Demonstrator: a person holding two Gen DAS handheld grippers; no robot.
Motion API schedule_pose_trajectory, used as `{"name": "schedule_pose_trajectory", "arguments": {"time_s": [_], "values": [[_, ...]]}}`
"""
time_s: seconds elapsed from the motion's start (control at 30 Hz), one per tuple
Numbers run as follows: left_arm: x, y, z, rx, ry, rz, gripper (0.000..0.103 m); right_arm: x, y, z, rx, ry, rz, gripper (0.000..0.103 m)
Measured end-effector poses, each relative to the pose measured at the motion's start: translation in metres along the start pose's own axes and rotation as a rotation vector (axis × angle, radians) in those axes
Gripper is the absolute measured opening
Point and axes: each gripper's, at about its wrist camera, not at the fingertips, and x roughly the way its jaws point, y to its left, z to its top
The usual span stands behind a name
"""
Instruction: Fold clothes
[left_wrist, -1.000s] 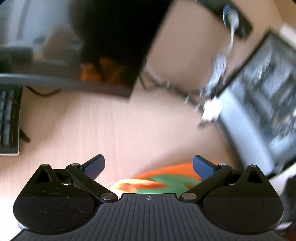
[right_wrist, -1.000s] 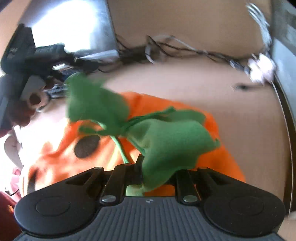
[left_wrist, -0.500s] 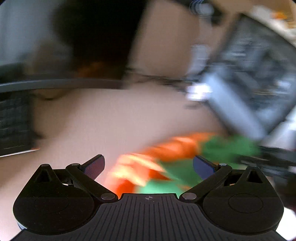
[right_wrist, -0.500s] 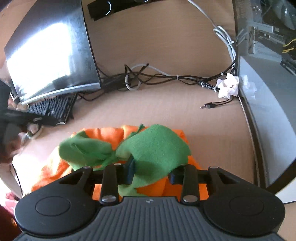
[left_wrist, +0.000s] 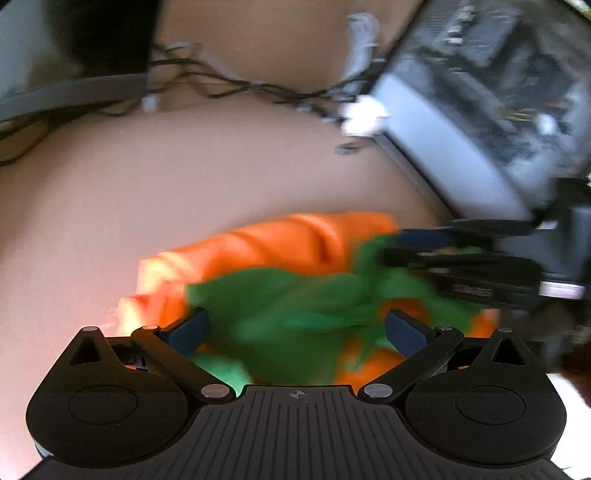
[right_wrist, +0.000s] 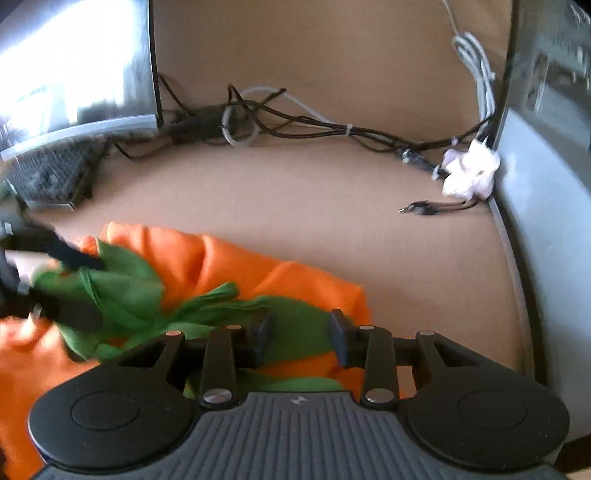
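Right wrist view shows what has changed. A second ago the right gripper (right_wrist: 299, 338) was pinched tight on a green flap of the orange and green garment (right_wrist: 229, 266). Its jaws have just been opening, and now there is a clear gap between the two pads. Green cloth still lies in that gap, but the pads do not press on it. So I think this flap has been let go and laid down, and one small fold step looks done. The next grab is not started yet.

The left gripper (left_wrist: 295, 328) has its jaws wide apart. A second ago it looked mostly at bare table (left_wrist: 184, 177), with only a bit of cloth low in its view. Now the garment fills the space right in front of it and under its pads, so this hand has come over the cloth. It holds nothing.

The garment sits bunched on the table, close under both grippers. From the right gripper, its long way runs from far left, next to the keyboard (right_wrist: 51, 177), down to just in front of the pads on the right. The orange end points right, toward the grey case (right_wrist: 546, 221). The green leafy parts lie on top, spread out to the left.
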Motion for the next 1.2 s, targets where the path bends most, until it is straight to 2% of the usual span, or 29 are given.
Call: {"name": "schedule_pose_trajectory", "arguments": {"time_s": [0.07,0.13,0.17,0.2,0.23,0.3,0.4,0.47,0.5,0.57,0.7,0.8,0.9,1.0,1.07,1.13,1.2], "values": [[-0.007,0.013,0.006,-0.042,-0.015,0.041,0.103,-0.027,-0.005,0.006,0.019,-0.070,0.003,0.041],[-0.022,0.027,0.010,-0.093,-0.045,0.049,0.103,-0.055,-0.009,0.007,0.038,-0.134,0.001,0.058],[-0.031,0.032,0.011,-0.108,-0.062,0.037,0.103,-0.068,-0.011,0.006,0.050,-0.153,0.013,0.060],[-0.039,0.034,0.011,-0.116,-0.079,0.018,0.103,-0.076,-0.012,0.004,0.068,-0.155,0.049,0.067],[-0.046,0.033,0.011,-0.113,-0.095,-0.017,0.103,-0.082,-0.014,0.001,0.087,-0.150,0.094,0.074],[-0.057,0.027,0.011,-0.093,-0.117,-0.103,0.103,-0.087,-0.013,-0.010,0.108,-0.106,0.173,0.079],[-0.052,0.008,0.009,-0.039,-0.100,-0.204,0.103,-0.076,-0.016,-0.031,0.187,-0.014,0.201,0.078],[-0.035,0.000,0.006,-0.026,-0.051,-0.213,0.103,-0.066,-0.021,-0.041,0.261,0.027,0.211,0.051],[-0.025,-0.001,0.002,-0.031,-0.024,-0.211,0.103,-0.066,-0.020,-0.043,0.268,0.025,0.218,0.029],[-0.012,0.002,-0.005,-0.060,0.019,-0.203,0.103,-0.068,-0.014,-0.038,0.246,-0.008,0.211,0.022],[-0.001,0.009,-0.011,-0.124,0.056,-0.191,0.103,-0.057,-0.006,-0.023,0.198,-0.033,0.162,0.021],[0.003,0.011,-0.014,-0.150,0.069,-0.189,0.103,-0.029,-0.001,-0.030,0.149,0.039,0.045,0.021],[0.000,0.011,-0.015,-0.149,0.063,-0.187,0.103,-0.018,0.006,-0.037,0.093,0.053,-0.029,0.029],[-0.014,0.009,-0.013,-0.135,0.028,-0.175,0.103,-0.033,0.015,-0.028,-0.009,0.014,-0.106,0.043],[-0.024,0.008,-0.012,-0.126,0.004,-0.167,0.103,-0.047,0.014,-0.022,-0.034,-0.038,-0.123,0.043],[-0.043,0.003,-0.008,-0.080,-0.060,-0.184,0.103,-0.061,0.012,-0.015,-0.014,-0.088,-0.094,0.043],[-0.065,0.000,-0.006,-0.041,-0.140,-0.232,0.103,-0.072,0.010,-0.008,0.014,-0.131,-0.048,0.046]]}}
